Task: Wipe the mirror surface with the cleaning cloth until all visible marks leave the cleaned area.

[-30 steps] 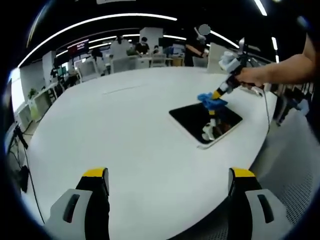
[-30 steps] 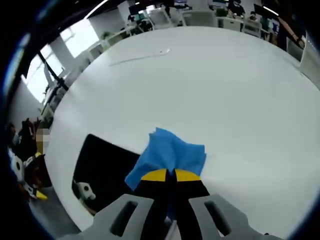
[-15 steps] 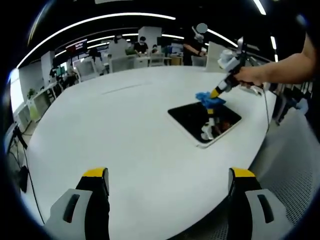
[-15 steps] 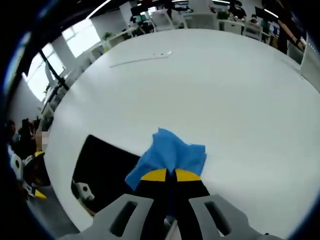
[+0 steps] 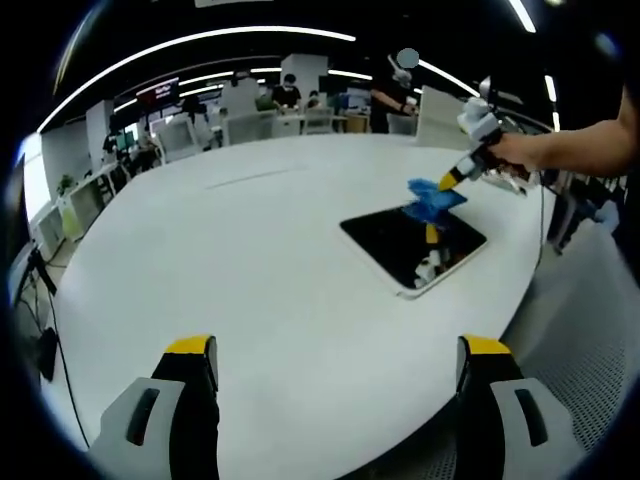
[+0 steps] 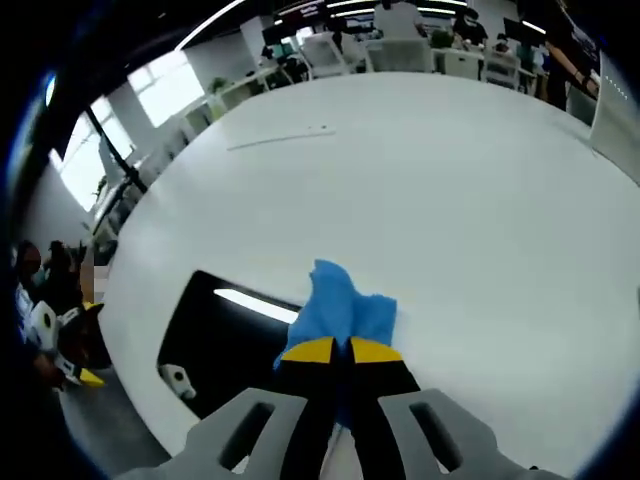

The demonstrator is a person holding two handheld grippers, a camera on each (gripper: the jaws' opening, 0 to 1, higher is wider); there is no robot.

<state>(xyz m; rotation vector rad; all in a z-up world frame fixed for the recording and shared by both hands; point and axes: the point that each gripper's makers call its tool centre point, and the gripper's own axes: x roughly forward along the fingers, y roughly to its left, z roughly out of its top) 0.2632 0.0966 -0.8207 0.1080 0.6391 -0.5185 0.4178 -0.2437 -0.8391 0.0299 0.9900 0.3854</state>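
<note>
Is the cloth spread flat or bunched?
Bunched: the cloth hangs crumpled from the shut right tool, over the mirror's edge.

Blue cloth (image 6: 340, 308) bunched, over dark flat mirror's (image 6: 225, 345) edge.

- A broad white table (image 5: 250, 270) spans the middle of the left gripper view.
- Desks and white chairs (image 5: 245, 125) line the far edge, upper centre.
- Ceiling light strips (image 5: 190, 42) arc overhead.
- Bright windows (image 6: 165, 85) glow upper left in the right gripper view.

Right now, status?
Right gripper shut on cloth at mirror edge. Left gripper open, idle over table. Nothing blocking.
</note>
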